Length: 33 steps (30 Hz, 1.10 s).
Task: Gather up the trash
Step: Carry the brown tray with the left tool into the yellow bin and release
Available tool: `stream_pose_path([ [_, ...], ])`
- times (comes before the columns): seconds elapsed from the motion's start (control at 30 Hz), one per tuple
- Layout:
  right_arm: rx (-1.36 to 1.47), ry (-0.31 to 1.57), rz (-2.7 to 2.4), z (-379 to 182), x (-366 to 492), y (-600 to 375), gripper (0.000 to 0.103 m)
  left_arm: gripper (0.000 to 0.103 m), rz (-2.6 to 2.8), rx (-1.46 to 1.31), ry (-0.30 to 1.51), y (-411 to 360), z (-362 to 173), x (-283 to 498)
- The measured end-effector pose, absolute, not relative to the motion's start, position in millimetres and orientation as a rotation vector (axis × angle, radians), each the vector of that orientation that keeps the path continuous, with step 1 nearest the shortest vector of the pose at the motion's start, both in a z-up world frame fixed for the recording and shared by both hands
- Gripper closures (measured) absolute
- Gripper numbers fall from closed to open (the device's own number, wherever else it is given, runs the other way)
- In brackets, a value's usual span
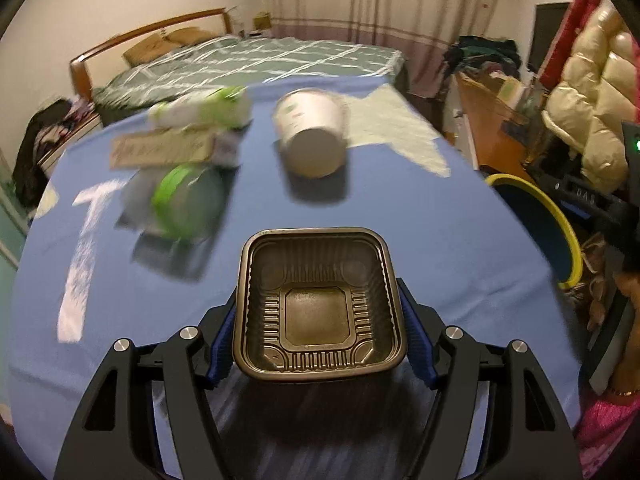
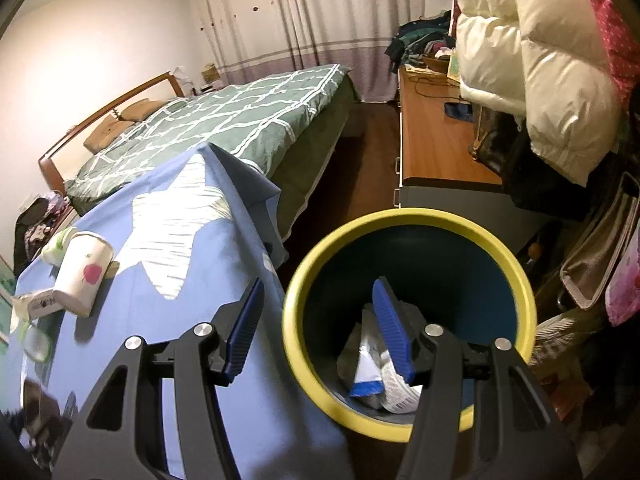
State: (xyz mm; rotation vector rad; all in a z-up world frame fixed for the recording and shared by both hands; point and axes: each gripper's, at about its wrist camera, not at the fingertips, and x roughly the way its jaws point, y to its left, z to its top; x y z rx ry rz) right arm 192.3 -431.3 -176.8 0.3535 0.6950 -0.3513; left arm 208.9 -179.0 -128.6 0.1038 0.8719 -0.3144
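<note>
A smooth blue cloth (image 1: 400, 220) with a pale brushed star covered the table and stretched away ahead of both tongs. The round bin (image 2: 408, 220), dark blue inside with a thick yellow rim, stood off the table's edge directly under the right tongs (image 2: 318, 330), whose ribbed blue pads were spread with nothing between them; crumpled wrappers (image 2: 376, 376) lay at its bottom below the right pad. A white paper cup (image 1: 312, 136) lay on its side beyond the left tongs (image 1: 320, 316). Those tongs pinched a square, dark brown plastic tray (image 1: 320, 300), ribbed along its walls, one pad pressing each side, lifted just above the cloth. Blurred green-and-white packets (image 1: 200, 112) sat ahead to the left.
</note>
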Motion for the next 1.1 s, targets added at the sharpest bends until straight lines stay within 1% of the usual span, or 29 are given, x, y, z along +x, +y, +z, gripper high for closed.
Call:
stream_pose_path([
  [0.23,0.342,0.7,-0.37,-171,147,-466,0.049,0.035,-0.443,0.163,0.841,-252,-110,214],
  [0.47,0.318,0.686,-0.398,-164,114,-491,0.049,0.034,-0.566,0.181,0.857,-331,-102,227],
  [0.6,0.321,0.671,-0.429,-162,91,-509,0.048,0.033,-0.632,0.202,0.89,-386,-107,236],
  [0.87,0.368,0.673,-0.49,-171,56,-536,0.047,0.033,-0.698,0.239,0.932,-469,-130,247],
  [0.93,0.373,0.675,-0.492,-172,54,-539,0.047,0.031,-0.706,0.238,0.946,-482,-136,251],
  [0.97,0.375,0.674,-0.492,-172,53,-539,0.047,0.022,-0.705,0.24,0.955,-487,-140,253],
  [1.0,0.374,0.672,-0.495,-172,51,-539,0.047,0.016,-0.699,0.246,0.952,-490,-141,253],
  [1.1,0.373,0.666,-0.501,-171,49,-541,0.047,0.016,-0.689,0.258,0.943,-493,-144,253],
])
